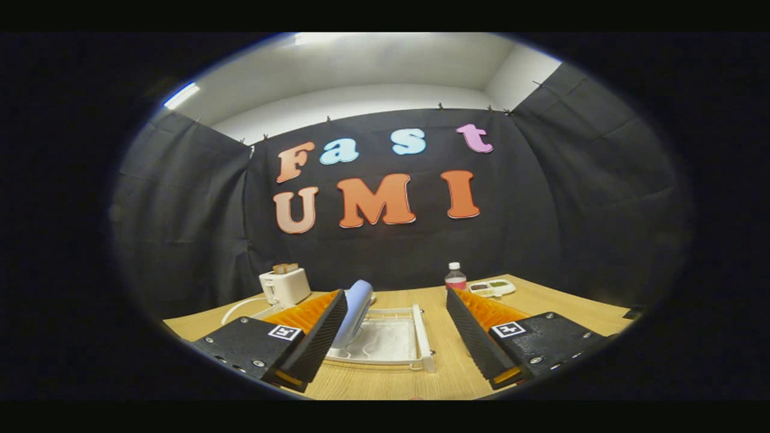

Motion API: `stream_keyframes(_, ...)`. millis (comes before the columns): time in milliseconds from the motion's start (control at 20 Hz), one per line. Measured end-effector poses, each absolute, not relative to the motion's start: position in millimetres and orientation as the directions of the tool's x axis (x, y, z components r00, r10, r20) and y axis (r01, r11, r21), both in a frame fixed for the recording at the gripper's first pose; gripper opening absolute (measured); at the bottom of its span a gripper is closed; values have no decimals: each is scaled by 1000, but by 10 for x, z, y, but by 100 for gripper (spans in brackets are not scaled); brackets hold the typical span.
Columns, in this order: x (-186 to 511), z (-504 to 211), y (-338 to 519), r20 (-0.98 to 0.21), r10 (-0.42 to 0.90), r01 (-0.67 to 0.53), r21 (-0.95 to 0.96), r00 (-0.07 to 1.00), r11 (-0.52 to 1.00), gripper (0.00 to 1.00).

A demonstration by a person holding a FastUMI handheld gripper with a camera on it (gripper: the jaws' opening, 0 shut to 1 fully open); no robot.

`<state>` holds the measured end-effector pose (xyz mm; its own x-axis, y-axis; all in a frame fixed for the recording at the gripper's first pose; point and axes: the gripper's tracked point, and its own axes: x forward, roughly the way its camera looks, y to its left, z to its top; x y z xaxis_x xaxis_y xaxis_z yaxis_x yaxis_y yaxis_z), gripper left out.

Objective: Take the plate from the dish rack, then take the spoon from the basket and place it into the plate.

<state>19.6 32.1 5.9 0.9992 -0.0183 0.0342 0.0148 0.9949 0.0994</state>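
Approach to plate in dish rack
Fingers [397,337] spread wide, empty; plate [356,313] stands on edge in dish rack [424,343], presenting its rim for grasping.

Wooden table [541,304], black cloth walls [571,198], white ceiling [385,63] (one strip light [180,95] glowing)

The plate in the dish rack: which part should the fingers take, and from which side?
Take the plate's upper rim, coming from above. It stands on edge in the dish rack, so only the rim is free. The gripper is open, its fingers apart.
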Motion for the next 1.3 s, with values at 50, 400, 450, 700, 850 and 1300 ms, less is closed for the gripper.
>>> stream_keyframes(50,249,74,347,35,-9,5,91,999,996,99)
stream_keyframes(400,850,77,612,-129,62,-56,45,990,997,99)
stream_keyframes(450,963,40,643,-159,65,-58,47,985,997,99)
stream_keyframes(700,1403,-423,765,-390,54,-34,60,919,998,99)
stream_keyframes(850,1572,-607,837,-472,64,-20,98,879,995,99)
stream_keyframes(1300,1700,-1277,1048,-642,64,112,230,764,967,55)
